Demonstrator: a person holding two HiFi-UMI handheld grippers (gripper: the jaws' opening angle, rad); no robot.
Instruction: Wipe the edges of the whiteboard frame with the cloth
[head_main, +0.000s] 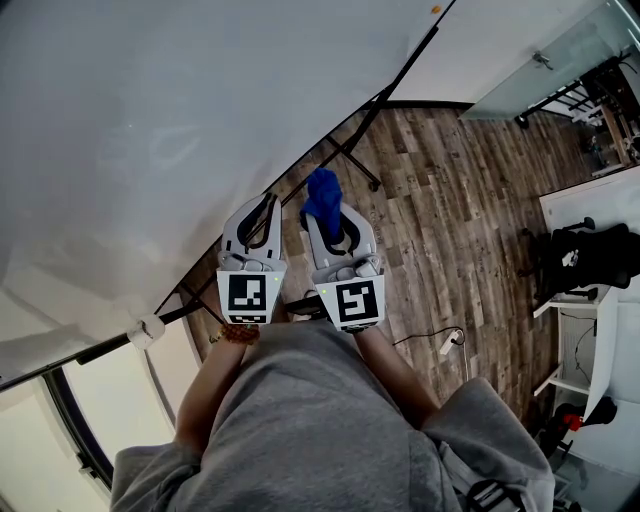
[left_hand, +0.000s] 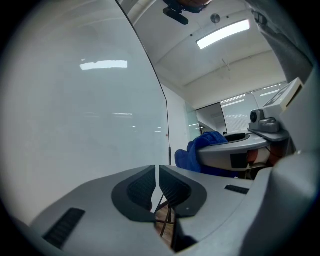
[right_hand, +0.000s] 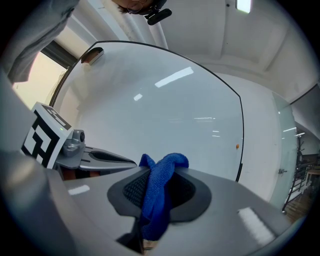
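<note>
A blue woven cloth (right_hand: 159, 186) is pinched in the right gripper (head_main: 329, 224) near the whiteboard's thin black frame (right_hand: 242, 131), the left gripper (left_hand: 156, 186) is closed empty, and the frame may be scraped by bare jaw tips.

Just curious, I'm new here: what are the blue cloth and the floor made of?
The blue cloth: probably microfibre, soft, a fine knitted weave shows. The floor: matt wood-look planks with grain and seams; timber or laminate, cannot tell.
</note>
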